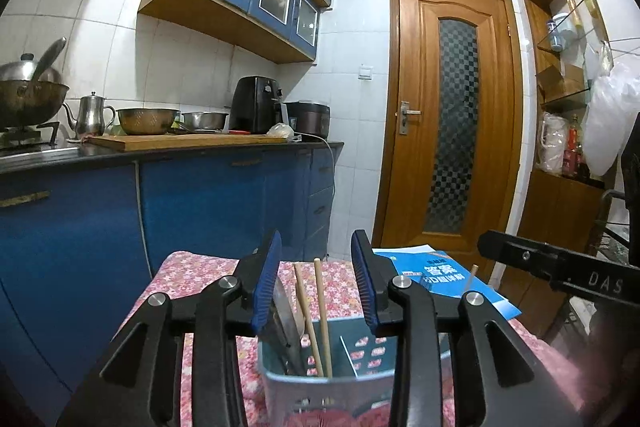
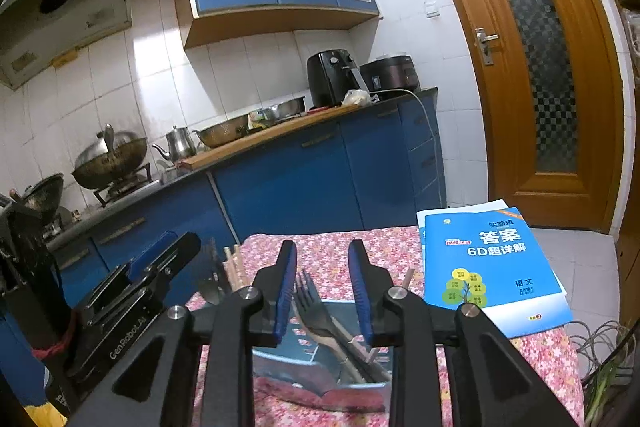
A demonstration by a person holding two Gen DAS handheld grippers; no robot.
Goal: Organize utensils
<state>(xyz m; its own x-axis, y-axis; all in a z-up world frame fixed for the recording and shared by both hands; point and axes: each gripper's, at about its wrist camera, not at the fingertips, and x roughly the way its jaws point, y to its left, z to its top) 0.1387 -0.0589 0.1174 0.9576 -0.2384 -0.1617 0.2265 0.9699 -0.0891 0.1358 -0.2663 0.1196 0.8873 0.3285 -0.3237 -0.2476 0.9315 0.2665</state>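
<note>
- Left gripper point(image 1: 316, 287) stands with jaws parted, pinching nothing; chopsticks point(image 1: 322, 311) rise between its pads from the utensil basket point(image 1: 320, 387) just below.
- Right gripper point(image 2: 323, 291), seen from its own camera, is likewise spread and empty, a fork point(image 2: 314, 307) standing between its pads in that basket.

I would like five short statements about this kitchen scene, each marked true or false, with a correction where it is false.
1. The fork stands in the utensil holder. True.
2. The left gripper is clamped on the chopsticks. False: its jaws stand apart, touching nothing.
3. A blue book lies on the floral tablecloth. True.
4. The wooden door is wide open. False: it is shut.
5. The right gripper holds the fork. False: its pads are clear of it.
</note>
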